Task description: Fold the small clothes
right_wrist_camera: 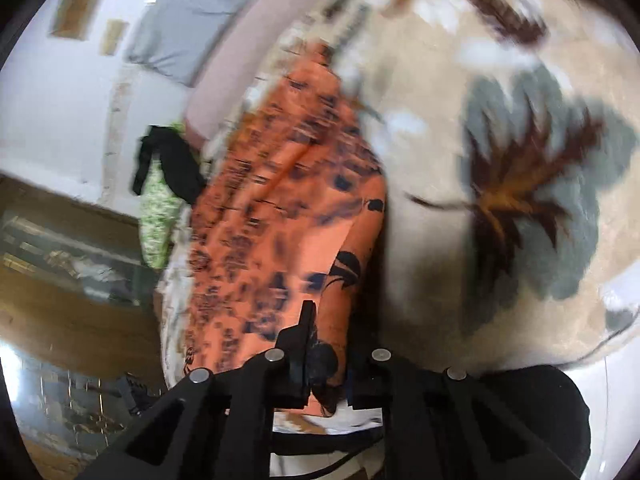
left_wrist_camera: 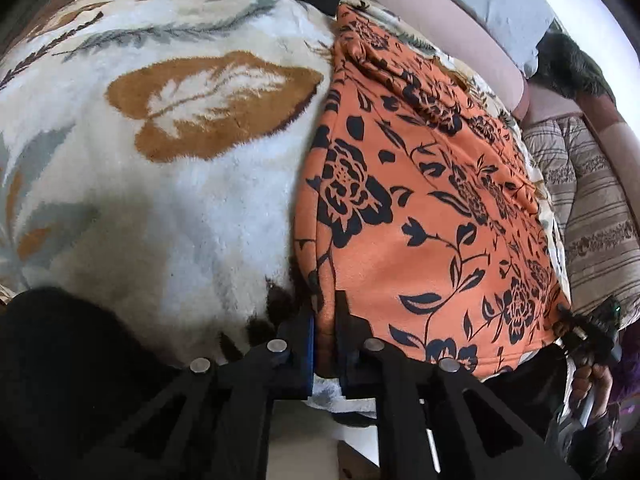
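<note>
A: Gripping the near edge of the orange floral garment point(left_wrist_camera: 420, 200), the left claw point(left_wrist_camera: 325, 320) has its two fingers drawn together on a fold of the cloth at the garment's near left corner.

B: And the right claw point(right_wrist_camera: 326, 344)?

A: Clamped on the same garment as well; in the right wrist view the orange cloth runs down between its fingers, pinched tight. In the left wrist view that claw shows at the garment's near right corner, with a hand point(left_wrist_camera: 596, 380) behind it.

B: Where does the garment lie?

A: Spread over a plush leaf-patterned blanket point(left_wrist_camera: 180, 160) on a bed, stretching away from both claws towards the far side. The blanket's bare part lies to its left in the left wrist view. A pink headboard point(left_wrist_camera: 432, 28) and a grey pillow point(left_wrist_camera: 492, 0) sit beyond it, and a striped quilt point(left_wrist_camera: 592, 208) lies to its right.

B: Anything else near?

A: A black cloth point(right_wrist_camera: 176, 164) and a green patterned piece point(right_wrist_camera: 156, 220) hang off the bed's far edge. The right wrist view is blurred.
</note>
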The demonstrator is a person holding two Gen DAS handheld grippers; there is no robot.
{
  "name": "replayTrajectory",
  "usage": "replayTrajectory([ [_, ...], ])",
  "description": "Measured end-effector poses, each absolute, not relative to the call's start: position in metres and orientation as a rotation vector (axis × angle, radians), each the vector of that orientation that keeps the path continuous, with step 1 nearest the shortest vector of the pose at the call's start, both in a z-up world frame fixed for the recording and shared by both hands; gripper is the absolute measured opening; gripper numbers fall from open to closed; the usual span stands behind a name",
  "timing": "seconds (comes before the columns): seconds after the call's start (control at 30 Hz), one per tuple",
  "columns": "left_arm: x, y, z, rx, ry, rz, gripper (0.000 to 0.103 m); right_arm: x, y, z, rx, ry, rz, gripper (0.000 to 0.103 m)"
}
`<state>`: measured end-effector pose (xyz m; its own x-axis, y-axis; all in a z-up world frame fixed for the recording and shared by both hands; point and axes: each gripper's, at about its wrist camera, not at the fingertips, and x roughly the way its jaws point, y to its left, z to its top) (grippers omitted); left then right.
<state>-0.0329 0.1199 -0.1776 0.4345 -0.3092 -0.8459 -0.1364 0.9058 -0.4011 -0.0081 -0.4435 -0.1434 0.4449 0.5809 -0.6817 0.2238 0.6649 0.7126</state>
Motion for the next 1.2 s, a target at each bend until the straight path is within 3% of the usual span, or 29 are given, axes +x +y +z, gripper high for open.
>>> replayTrajectory([
  [0.07, -0.032, 0.116, -0.176, -0.449, 1.126, -0.145, 0.032, -0.009, -0.443, -0.151, 0.882, 1.134, 0.266, 0.013],
  [0.13, -0.031, 0.109, -0.175, -0.441, 1.12, -0.178, 0.045, -0.007, -0.444, -0.151, 0.888, 1.125, 0.259, 0.014],
  [0.2, -0.029, 0.097, -0.173, -0.359, 1.129, -0.16, 0.042, -0.004, -0.446, -0.154, 0.896, 1.131, 0.262, 0.014],
  [0.23, -0.029, 0.094, -0.172, -0.324, 1.128, -0.149, 0.011, -0.002, -0.445, -0.155, 0.889, 1.141, 0.271, 0.014],
  [0.27, -0.027, 0.094, -0.171, -0.318, 1.135, -0.159, 0.007, -0.001, -0.444, -0.155, 0.879, 1.147, 0.278, 0.014],
  [0.47, -0.026, 0.115, -0.162, -0.44, 1.13, -0.204, 0.007, 0.008, -0.438, -0.142, 0.876, 1.145, 0.356, 0.009],
  [0.63, -0.009, 0.12, -0.108, -0.508, 0.982, -0.275, 0.007, 0.028, -0.441, -0.105, 0.975, 1.012, 0.465, 0.009],
  [0.93, 0.153, 0.131, -0.023, -0.547, 0.726, -0.329, 0.007, 0.175, -0.447, -0.038, 0.976, 0.808, 0.564, 0.009],
  [1.0, 0.199, 0.125, -0.026, -0.513, 0.697, -0.289, 0.011, 0.22, -0.455, -0.04, 0.997, 0.791, 0.515, 0.009],
  [1.07, 0.246, 0.115, -0.046, -0.392, 0.712, -0.229, 0.041, 0.273, -0.459, -0.052, 0.972, 0.808, 0.409, 0.011],
  [1.1, 0.271, 0.113, -0.07, -0.356, 0.774, -0.125, 0.046, 0.299, -0.455, -0.064, 0.908, 0.847, 0.391, 0.021],
  [1.13, 0.289, 0.112, -0.091, -0.317, 0.842, -0.044, 0.051, 0.324, -0.45, -0.086, 0.858, 0.936, 0.338, 0.058],
  [1.17, 0.299, 0.114, -0.108, -0.289, 0.914, 0.015, 0.051, 0.334, -0.448, -0.106, 0.828, 1.014, 0.213, 0.078],
  [1.2, 0.299, 0.116, -0.117, -0.291, 0.942, 0.034, 0.051, 0.335, -0.446, -0.115, 0.82, 1.029, 0.175, 0.083],
])
